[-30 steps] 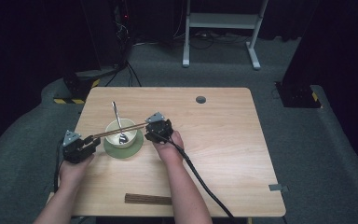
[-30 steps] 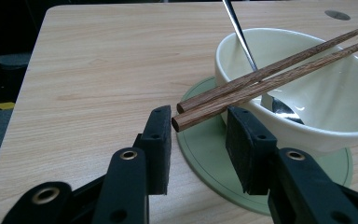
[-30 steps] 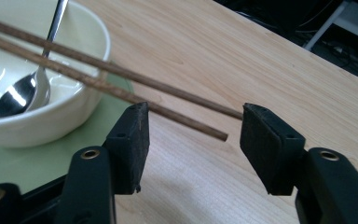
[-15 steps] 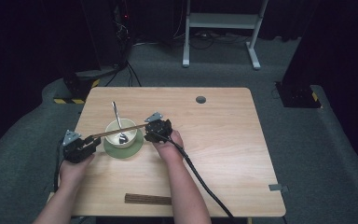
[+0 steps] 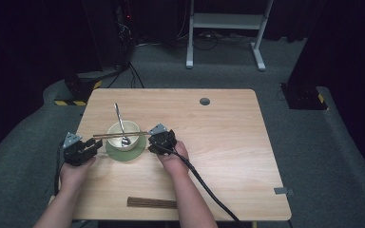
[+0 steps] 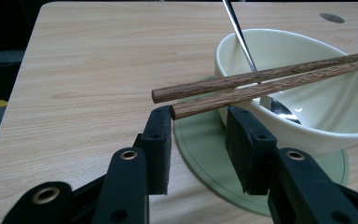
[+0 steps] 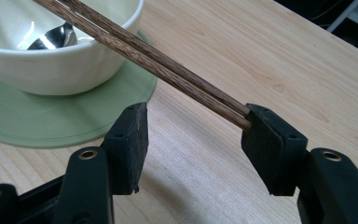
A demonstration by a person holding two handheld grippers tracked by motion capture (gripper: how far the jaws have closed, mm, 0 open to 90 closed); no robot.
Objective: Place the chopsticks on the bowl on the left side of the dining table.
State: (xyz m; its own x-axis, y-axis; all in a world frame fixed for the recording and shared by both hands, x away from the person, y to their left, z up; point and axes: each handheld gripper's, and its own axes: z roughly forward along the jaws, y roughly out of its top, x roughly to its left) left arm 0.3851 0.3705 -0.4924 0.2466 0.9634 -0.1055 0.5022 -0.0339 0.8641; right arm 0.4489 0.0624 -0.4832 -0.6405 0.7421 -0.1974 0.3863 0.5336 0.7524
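Chopsticks [image 5: 120, 135] lie across the bowl [image 5: 123, 129] rim on the bench [image 5: 228, 142]: light, stiff, apt to roll, best pinched near their ends. Left claw [image 6: 200, 133] and right claw [image 7: 193, 123], just narrowing, both gape around the ends, gripping nothing.

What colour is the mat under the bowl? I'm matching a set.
Pale green: the round mat under the cream bowl, clearest in the left gripper view.
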